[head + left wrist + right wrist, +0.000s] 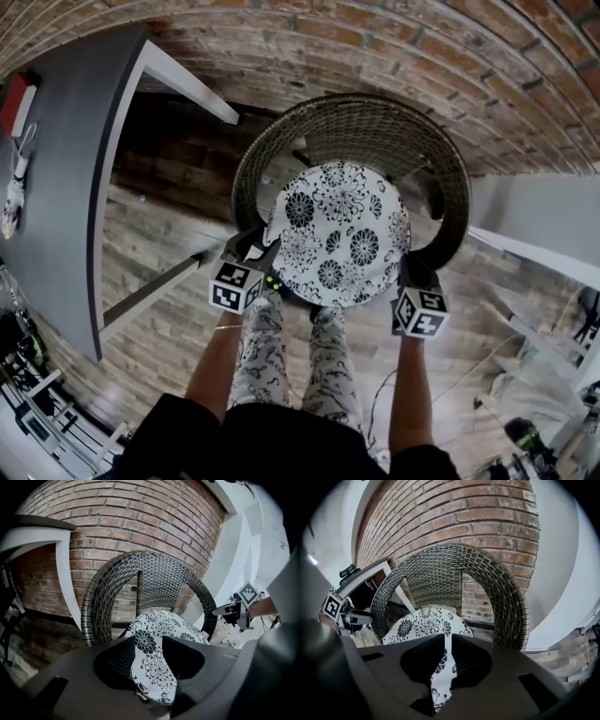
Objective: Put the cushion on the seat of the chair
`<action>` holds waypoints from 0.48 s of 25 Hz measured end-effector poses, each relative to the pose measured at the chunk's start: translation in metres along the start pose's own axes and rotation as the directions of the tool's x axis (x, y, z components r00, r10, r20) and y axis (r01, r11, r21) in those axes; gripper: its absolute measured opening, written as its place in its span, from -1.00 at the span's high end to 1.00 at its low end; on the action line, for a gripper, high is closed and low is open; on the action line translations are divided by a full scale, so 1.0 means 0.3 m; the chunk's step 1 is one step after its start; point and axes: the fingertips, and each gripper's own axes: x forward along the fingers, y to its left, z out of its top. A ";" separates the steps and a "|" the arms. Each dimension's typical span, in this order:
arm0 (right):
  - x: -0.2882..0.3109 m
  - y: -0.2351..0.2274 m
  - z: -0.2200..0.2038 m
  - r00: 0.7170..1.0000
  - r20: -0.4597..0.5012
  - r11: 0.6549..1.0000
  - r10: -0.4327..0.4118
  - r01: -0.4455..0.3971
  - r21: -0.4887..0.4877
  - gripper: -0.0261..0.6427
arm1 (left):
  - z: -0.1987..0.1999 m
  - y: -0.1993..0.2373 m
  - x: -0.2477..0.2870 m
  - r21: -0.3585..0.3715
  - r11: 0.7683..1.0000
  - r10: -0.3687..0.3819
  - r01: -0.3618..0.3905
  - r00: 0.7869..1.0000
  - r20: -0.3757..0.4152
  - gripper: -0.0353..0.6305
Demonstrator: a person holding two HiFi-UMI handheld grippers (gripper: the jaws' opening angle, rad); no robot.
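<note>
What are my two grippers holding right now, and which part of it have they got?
Both hold the cushion. The left gripper has its jaws clamped on the near left edge, and the right gripper on the near right edge.

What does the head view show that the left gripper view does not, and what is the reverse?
Only the head view: the person's flower-patterned trousers and the marker cube on the left gripper. Only the left gripper view: that gripper's jaws, closed on the edge of the round white cushion with black flowers. Both: the cushion, the dark woven wicker chair, the red brick wall and the right gripper.
</note>
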 end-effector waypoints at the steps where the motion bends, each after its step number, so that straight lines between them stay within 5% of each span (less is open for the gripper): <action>1: -0.007 0.005 0.009 1.000 0.011 1.000 -0.001 0.001 0.004 0.80 | 0.011 0.002 -0.012 -0.002 1.000 0.003 -0.003 1.000 0.016 0.37; 8: -0.083 0.062 0.079 0.990 0.139 0.997 0.021 -0.031 0.072 0.92 | 0.085 0.007 -0.103 0.017 0.999 0.026 -0.028 0.993 0.117 0.81; 12: -0.125 0.101 0.113 0.983 0.181 0.996 0.037 -0.052 0.078 0.92 | 0.120 0.009 -0.150 0.007 1.000 0.022 -0.023 0.988 0.156 0.86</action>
